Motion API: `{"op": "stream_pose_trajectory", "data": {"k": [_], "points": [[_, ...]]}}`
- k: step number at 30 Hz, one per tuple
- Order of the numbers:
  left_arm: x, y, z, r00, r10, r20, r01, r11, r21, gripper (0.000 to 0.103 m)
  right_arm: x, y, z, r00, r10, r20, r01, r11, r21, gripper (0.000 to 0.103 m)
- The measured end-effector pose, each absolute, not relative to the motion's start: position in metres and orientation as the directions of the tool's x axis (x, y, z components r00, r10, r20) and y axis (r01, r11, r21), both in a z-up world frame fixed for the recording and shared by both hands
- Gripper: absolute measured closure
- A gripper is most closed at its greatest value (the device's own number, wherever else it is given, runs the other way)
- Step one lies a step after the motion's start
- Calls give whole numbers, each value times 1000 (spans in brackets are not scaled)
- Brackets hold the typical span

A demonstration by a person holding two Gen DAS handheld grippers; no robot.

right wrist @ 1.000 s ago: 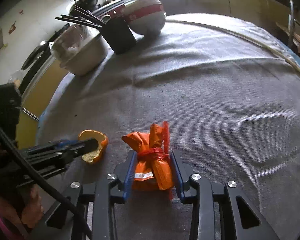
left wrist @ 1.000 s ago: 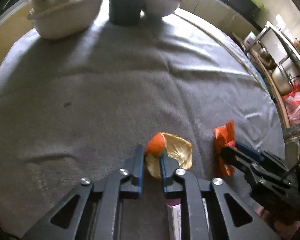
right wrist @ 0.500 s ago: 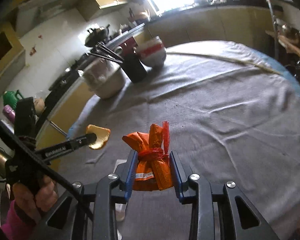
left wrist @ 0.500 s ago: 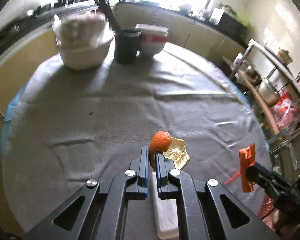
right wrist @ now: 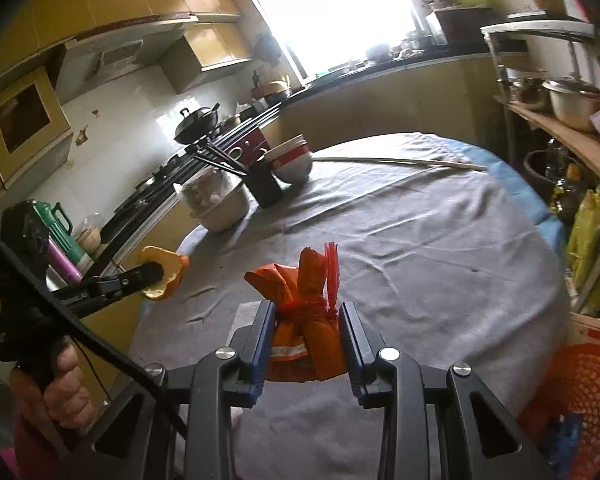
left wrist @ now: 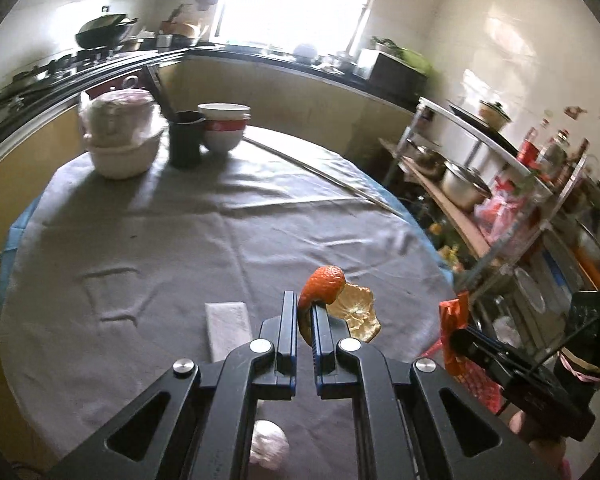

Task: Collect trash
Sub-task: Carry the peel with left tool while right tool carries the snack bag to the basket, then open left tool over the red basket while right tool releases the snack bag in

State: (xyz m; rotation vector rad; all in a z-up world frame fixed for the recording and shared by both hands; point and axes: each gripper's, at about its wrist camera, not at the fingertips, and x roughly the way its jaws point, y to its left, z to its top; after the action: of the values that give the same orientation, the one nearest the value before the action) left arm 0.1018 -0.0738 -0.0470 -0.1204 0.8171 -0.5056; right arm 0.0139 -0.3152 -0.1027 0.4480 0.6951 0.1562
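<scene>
My left gripper (left wrist: 305,312) is shut on a piece of orange peel (left wrist: 342,306), held up above the grey tablecloth (left wrist: 160,240). From the right wrist view the same peel (right wrist: 162,276) hangs at the left gripper's tip, off the table's left edge. My right gripper (right wrist: 305,318) is shut on a knotted orange wrapper bundle (right wrist: 306,320), also lifted off the cloth. That bundle (left wrist: 452,330) shows at the right in the left wrist view. A white packet (left wrist: 226,328) and a pale crumpled lump (left wrist: 268,444) lie on the cloth below the left gripper.
A cream bowl with a wrapped bundle (left wrist: 120,140), a dark cup with chopsticks (left wrist: 184,140) and stacked red-banded bowls (left wrist: 224,128) stand at the table's far side. A red mesh basket (right wrist: 584,392) sits low at the right. Shelves with pots (left wrist: 464,188) flank the table.
Both grippers have risen and pulled back from the table, carrying the peel and the orange bundle off the cloth. The left jaws closed tighter on the peel. The white packet came into view.
</scene>
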Motion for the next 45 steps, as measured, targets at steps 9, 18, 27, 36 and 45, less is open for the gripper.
{"op": "stream_pose_trajectory", "data": {"k": [9,18,27,36,45], "points": [[66,-136,-48,542,-495,-680,502,839,-211,97,-44,-373,-117,781,205,-589,125,874,470,68],[27,-196,-51,466,-564,-682,636,749,-185,97,-108,-449,-123,809,94,-580,276,811,516,68],[-12,-261,-66,332,-619,-712,767,617,-178,97,-162,-509,-144,804,21,-594,407,709,576,68],[-32,-312,-93,237,-604,-760,819,546,-178,97,-175,-530,-171,781,16,-624,466,651,600,68],[-42,-345,-115,203,-564,-800,852,505,-140,97,-182,-541,-195,767,34,-641,499,596,629,66]]}}
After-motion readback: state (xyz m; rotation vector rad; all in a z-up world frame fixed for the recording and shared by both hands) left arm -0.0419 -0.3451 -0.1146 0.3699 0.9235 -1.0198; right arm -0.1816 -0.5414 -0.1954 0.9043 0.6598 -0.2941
